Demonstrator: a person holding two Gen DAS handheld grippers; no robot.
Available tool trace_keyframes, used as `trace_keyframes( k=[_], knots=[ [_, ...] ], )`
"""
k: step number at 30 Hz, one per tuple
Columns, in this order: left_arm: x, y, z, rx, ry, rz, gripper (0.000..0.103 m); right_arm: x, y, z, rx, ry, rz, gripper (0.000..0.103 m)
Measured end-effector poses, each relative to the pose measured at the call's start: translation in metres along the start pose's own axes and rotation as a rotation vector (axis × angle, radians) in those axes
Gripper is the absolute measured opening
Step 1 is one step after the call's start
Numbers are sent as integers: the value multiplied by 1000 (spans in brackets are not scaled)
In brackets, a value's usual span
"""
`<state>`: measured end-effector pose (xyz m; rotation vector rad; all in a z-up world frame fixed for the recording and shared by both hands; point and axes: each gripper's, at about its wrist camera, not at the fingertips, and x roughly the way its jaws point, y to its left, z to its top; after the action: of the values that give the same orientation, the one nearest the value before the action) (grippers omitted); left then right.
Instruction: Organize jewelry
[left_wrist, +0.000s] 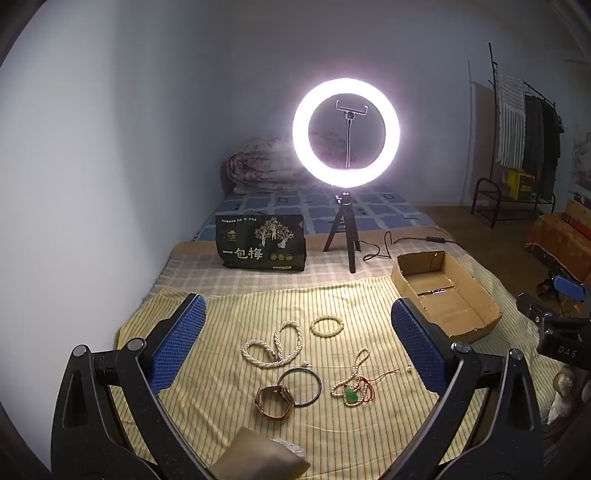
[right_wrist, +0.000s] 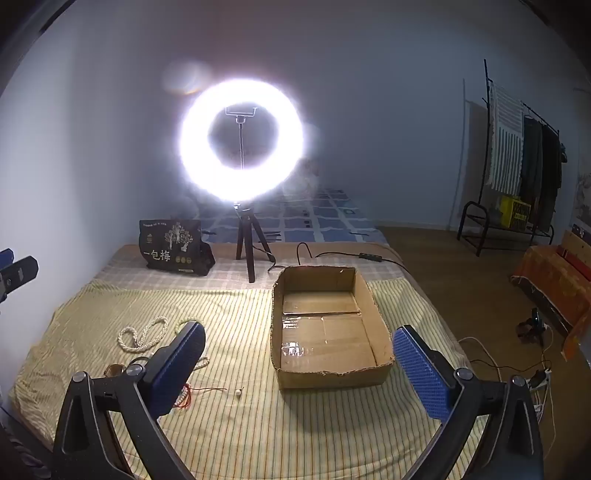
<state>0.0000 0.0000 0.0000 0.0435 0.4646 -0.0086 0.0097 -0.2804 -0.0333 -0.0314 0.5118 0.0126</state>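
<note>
Left claw (left_wrist: 297, 347): fingers wide apart, holding nothing, over the jewelry at lower centre of its frame. On the striped sheet (left_wrist: 229, 406) lie a pearl necklace (left_wrist: 273, 345), bead bracelet (left_wrist: 327, 326), bangle (left_wrist: 300, 387), watch (left_wrist: 274, 401) and jade pendant (left_wrist: 350, 396). Right claw (right_wrist: 299, 363): fingers wide apart, holding nothing, facing the cardboard box (right_wrist: 332, 376) at frame centre. Ring light (left_wrist: 345, 133) behind.

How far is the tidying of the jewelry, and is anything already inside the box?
Nothing looks done yet: the cardboard box is empty. Nothing is in hand either; the left hand-held gripper and right hand-held gripper are both open. Left to sort, all lying on the striped cloth: pearl necklace, bead bracelet, watch, bangle and green pendant necklace.
</note>
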Motion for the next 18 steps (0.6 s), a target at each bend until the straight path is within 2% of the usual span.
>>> trace_keyframes(
  k=[6,11,18],
  knots=[
    [-3,4,2,-29,11,0,102,-3,-1,2,-12,-2,-7,103],
    [-3,3,0,-15,-2,10,102,0,11,-1,-18,-1,-7,103],
    [-2,6,-3,-19,-4,12,102,0,5,1,-17,7,-1,103]
  ],
)
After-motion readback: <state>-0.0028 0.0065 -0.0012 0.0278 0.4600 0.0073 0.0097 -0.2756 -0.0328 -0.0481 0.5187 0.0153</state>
